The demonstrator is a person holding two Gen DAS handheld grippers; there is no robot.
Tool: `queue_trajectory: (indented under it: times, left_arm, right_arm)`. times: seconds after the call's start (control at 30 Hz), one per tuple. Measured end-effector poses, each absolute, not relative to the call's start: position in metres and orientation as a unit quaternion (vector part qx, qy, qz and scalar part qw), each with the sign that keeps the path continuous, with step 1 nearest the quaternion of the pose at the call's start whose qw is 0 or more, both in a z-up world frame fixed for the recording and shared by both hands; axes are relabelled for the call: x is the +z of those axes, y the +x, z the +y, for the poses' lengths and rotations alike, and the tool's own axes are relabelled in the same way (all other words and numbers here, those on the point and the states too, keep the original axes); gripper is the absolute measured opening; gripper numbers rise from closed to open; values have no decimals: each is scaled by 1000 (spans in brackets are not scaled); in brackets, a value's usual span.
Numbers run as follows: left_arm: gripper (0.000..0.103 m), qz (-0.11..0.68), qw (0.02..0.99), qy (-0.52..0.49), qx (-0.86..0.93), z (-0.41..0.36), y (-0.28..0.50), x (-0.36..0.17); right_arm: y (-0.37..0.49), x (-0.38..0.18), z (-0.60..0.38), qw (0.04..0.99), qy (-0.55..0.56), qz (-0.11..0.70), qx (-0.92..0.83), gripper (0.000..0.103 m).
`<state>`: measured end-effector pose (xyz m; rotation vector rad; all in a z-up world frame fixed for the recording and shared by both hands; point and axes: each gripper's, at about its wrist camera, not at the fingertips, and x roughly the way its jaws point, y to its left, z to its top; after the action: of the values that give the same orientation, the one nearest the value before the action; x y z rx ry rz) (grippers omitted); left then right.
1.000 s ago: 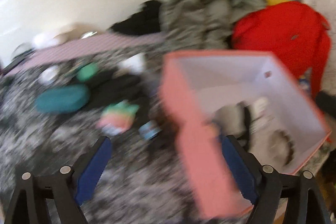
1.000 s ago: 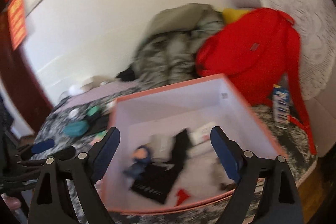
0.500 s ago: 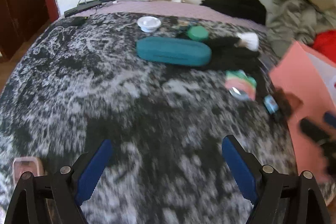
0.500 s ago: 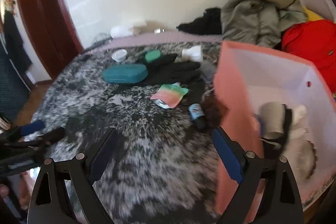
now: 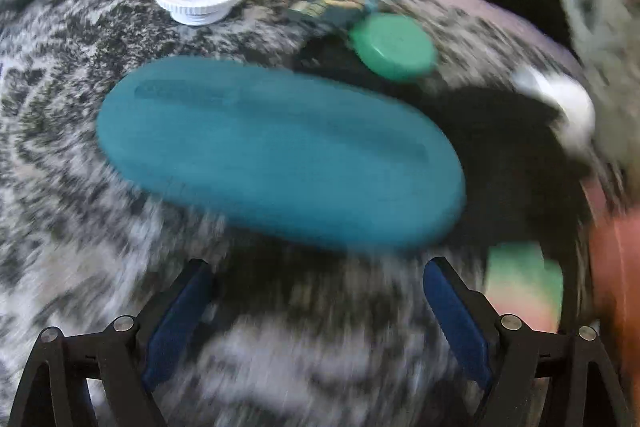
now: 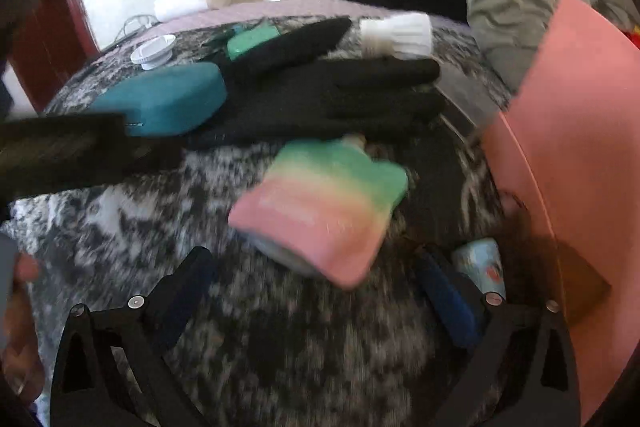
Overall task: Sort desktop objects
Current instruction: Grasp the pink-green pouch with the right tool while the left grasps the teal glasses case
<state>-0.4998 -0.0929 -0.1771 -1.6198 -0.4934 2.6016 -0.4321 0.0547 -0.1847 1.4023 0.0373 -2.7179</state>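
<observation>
Left wrist view is showing the oblong teal hard-shell case [image 5: 280, 155], blurred, no writing readable, lying just ahead of the left gripper [image 5: 316, 279], jaws spread empty; right gripper [image 6: 316, 267] likewise gaping near the pink-green gradient pouch [image 6: 324, 207].

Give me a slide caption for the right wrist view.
Open right gripper hovers over a pink-green pouch, with black gloves, teal case and pink box around it.

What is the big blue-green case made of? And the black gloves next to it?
The teal case looks like a hard shell with a matte, cloth-like skin: rounded edges, no shine. The black gloves look like soft knit fabric, limp and dull. Blur leaves both uncertain.
</observation>
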Motion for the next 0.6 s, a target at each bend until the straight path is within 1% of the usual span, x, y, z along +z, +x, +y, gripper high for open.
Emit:
queue_trajectory:
  times: [0.1, 0.17, 0.27, 0.33, 0.4, 0.47, 0.5, 0.53, 0.57, 0.6]
  left_arm:
    - [91, -219, 1, -522, 824, -94, -519, -173]
    - [91, -286, -8, -528, 799, -102, -528, -174]
    - [92, -420, -35, -523, 741, -127, -531, -185]
    - [97, -520, -55, -506, 687, -148, -528, -200]
    - [98, -612, -73, -482, 623, -168, -525, -214]
    - [97, -589, -66, -511, 623, -165, -536, -212]
    - [95, -565, -62, -528, 631, -160, -541, -209]
    - [86, -548, -63, -535, 640, -157, -541, -206]
    - [81, -533, -66, -541, 648, -155, -540, -203]
    - [74, -535, -60, -537, 650, -156, -536, -203]
  right_arm:
    - [-443, -186, 57, 47, 456, -1, -889, 103]
    - [-448, -186, 58, 50, 455, -5, -889, 103]
    - [-450, -186, 58, 49, 454, -3, -890, 103]
    - [-450, -185, 60, 50, 453, -4, -890, 103]
    - [-449, -184, 61, 49, 452, -4, -891, 103]
    - [-449, -184, 62, 48, 450, -5, -892, 103]
    - [-449, -184, 63, 48, 449, -5, -892, 103]
    - [-449, -184, 63, 47, 448, -5, -893, 100]
    - [-449, -183, 64, 46, 447, -5, -893, 94]
    - [-447, -181, 64, 45, 440, -5, -897, 76]
